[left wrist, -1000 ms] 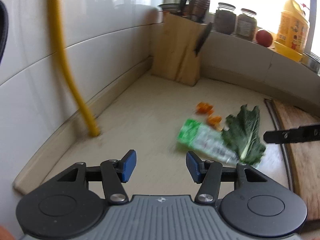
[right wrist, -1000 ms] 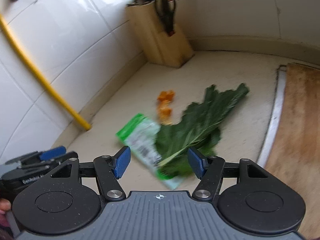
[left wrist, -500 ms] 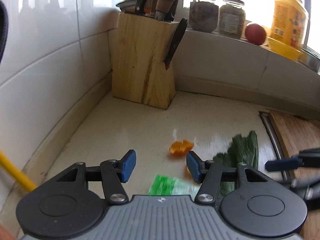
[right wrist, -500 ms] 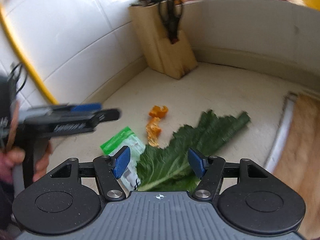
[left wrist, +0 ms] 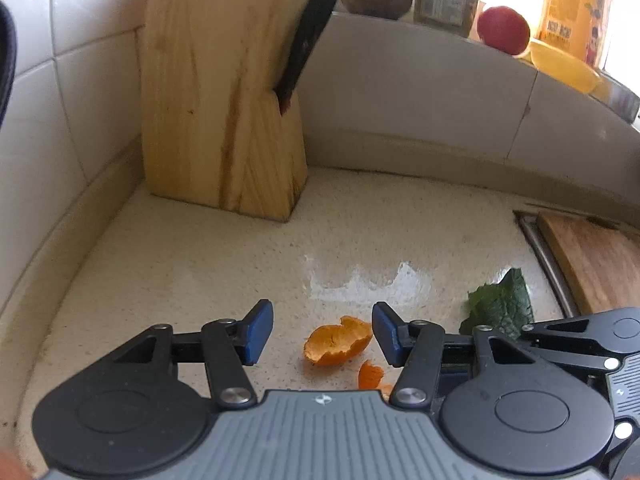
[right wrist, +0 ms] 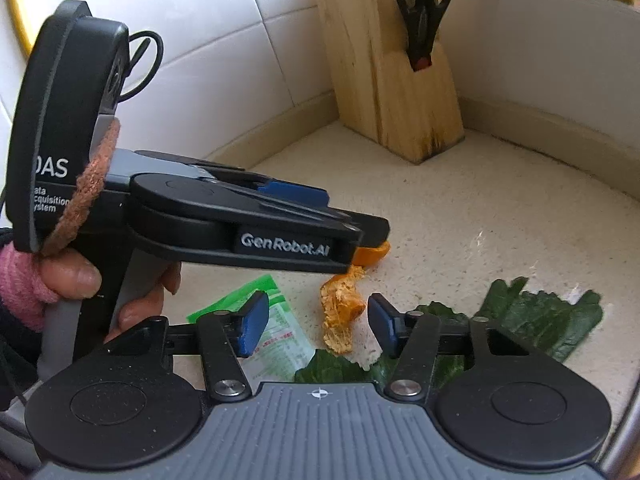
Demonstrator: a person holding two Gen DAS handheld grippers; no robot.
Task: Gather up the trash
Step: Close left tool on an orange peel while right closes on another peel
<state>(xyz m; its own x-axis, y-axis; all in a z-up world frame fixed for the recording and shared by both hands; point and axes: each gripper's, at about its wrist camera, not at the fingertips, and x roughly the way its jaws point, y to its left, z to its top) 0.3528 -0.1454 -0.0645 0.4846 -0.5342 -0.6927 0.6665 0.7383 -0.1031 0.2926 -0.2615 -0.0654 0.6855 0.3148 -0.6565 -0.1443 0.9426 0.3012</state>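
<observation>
The left hand-held gripper, jaws apart, brackets a curled orange peel on the counter and should settle lower before closing, while the right hand-held gripper hovers open nearby.
</observation>
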